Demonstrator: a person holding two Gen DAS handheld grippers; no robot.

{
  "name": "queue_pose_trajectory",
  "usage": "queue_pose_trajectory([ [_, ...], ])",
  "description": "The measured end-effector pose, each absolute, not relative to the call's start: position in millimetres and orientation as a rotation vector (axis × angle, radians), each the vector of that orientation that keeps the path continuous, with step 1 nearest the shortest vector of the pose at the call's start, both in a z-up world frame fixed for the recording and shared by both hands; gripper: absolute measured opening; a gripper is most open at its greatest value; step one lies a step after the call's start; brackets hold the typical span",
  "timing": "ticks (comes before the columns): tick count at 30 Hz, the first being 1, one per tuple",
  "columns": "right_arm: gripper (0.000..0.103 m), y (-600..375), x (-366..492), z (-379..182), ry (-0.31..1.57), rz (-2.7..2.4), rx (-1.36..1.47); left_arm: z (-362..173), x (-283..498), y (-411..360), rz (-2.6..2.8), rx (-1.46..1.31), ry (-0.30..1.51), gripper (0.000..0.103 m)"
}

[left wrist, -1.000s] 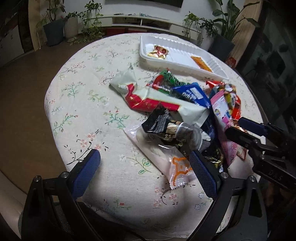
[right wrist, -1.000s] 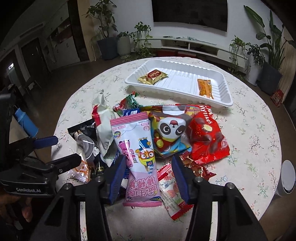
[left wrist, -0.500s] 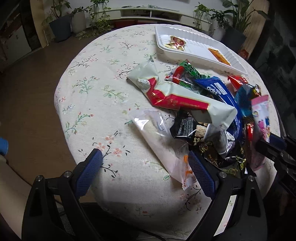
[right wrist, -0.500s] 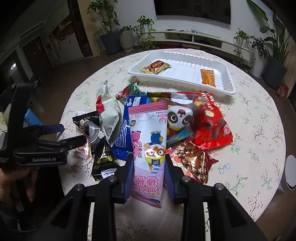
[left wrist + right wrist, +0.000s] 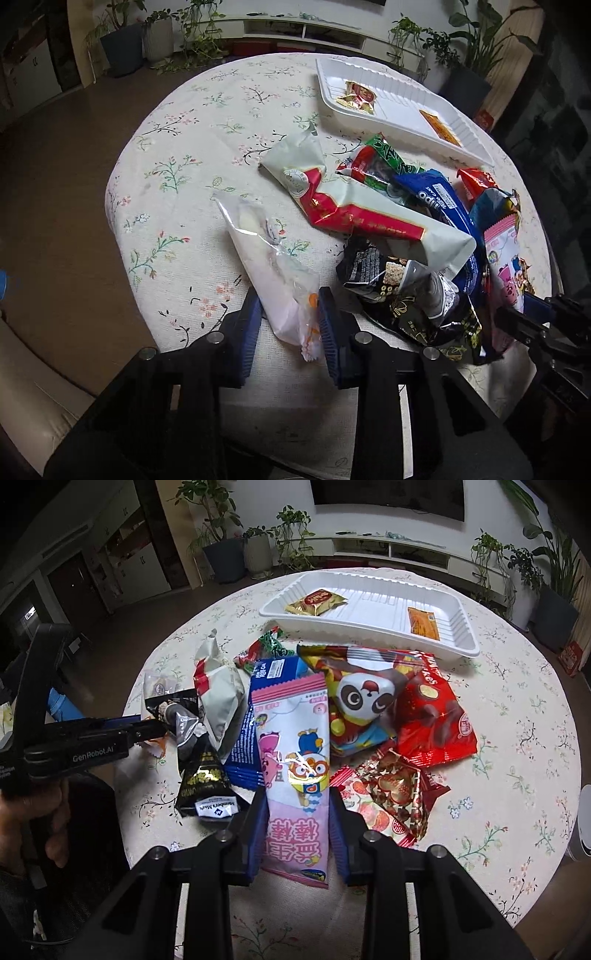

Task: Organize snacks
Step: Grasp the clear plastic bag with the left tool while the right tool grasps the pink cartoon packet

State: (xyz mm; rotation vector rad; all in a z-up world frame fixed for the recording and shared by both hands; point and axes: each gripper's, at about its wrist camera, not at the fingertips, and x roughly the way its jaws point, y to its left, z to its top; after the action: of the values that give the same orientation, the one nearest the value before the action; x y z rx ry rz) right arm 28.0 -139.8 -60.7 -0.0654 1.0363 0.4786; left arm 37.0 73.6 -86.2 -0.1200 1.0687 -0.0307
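My left gripper (image 5: 290, 299) is closing on the near end of a clear plastic snack packet (image 5: 266, 258); both blue pads touch its sides as it lies on the floral tablecloth. My right gripper (image 5: 296, 797) is shut on the lower part of a pink cartoon snack packet (image 5: 291, 731), which lies over the pile. The pile holds a cream-and-red bag (image 5: 362, 210), a blue biscuit packet (image 5: 439, 199), a black packet (image 5: 373, 266), a panda bag (image 5: 362, 701) and a red bag (image 5: 432, 720). The white tray (image 5: 369, 631) at the far side holds a gold-red sweet (image 5: 317, 602) and an orange sachet (image 5: 423, 622).
The round table's near edge runs just under both grippers. A hand (image 5: 48, 812) holds the left gripper's handle at the left. A white round object (image 5: 583, 823) sits at the table's right rim. A cream seat (image 5: 37, 387) stands near left. Potted plants line the far wall.
The left gripper slid over to the clear packet and its wide-open jaws came together on it. The right jaws narrowed onto the pink packet and stayed there.
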Motion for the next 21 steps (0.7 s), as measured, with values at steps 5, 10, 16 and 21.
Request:
queue_pose_trajectory([
  [5, 0.026, -140.7, 25.5, -60.3, 1.031, 0.482, -0.062, -85.1, 33.5, 70.6, -0.064, -0.111, 1.064, 0.021],
  [10, 0.023, -146.1, 23.3, -55.9, 1.012, 0.479, -0.033, -83.6, 26.9, 72.8, -0.092, -0.135, 1.058, 0.019],
  [16, 0.022, -152.9, 18.4, -48.1, 0.988, 0.489, 0.01, -77.6, 19.3, 79.1, -0.112, -0.166, 1.035, 0.019],
  [21, 0.022, -166.3, 15.3, -38.3, 0.967, 0.497, 0.068, -66.6, 7.6, 86.1, -0.143, -0.196, 1.015, 0.019],
])
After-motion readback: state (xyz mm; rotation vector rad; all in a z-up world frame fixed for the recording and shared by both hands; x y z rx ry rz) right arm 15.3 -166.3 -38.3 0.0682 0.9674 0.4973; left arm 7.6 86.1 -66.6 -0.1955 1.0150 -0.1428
